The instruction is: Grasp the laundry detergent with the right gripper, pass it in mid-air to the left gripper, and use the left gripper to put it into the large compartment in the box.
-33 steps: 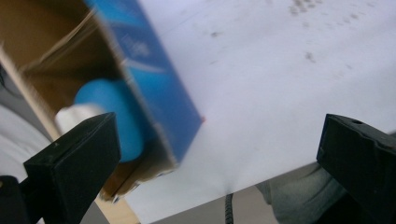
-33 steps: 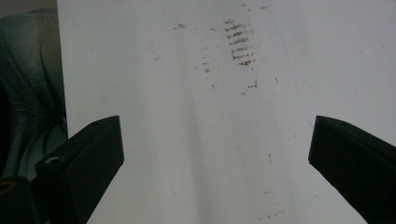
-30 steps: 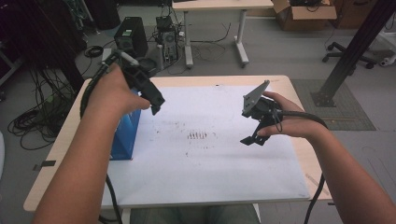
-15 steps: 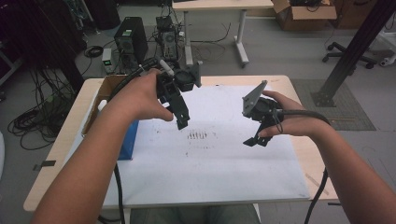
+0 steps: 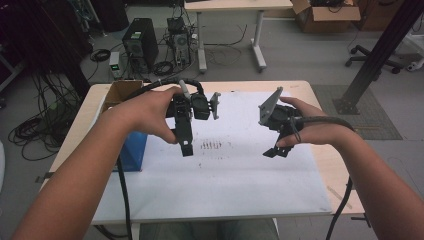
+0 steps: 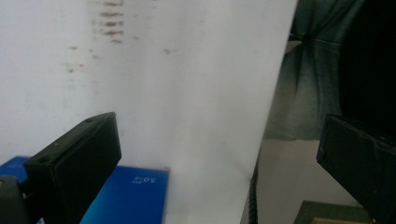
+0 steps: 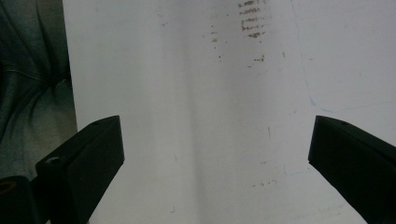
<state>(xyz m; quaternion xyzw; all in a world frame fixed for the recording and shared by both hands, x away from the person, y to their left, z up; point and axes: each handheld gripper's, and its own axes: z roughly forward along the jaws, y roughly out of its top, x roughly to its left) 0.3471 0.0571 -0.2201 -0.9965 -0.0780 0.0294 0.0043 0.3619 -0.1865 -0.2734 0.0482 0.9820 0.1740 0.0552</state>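
Both grippers are spread wide and hold nothing — the left gripper (image 5: 186, 146) hangs just beside the blue box (image 5: 134, 151), the right gripper (image 5: 276, 150) farther off. Nothing looks picked up yet.

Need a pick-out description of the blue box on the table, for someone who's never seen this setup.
Start at the white sheet covering most of the wooden table. Go to its left edge, just below the open cardboard box at the far-left corner. The blue box stands there, partly behind the person's left forearm, with the left hand-held gripper hanging open to its right. It is the only solid blue thing on the table.
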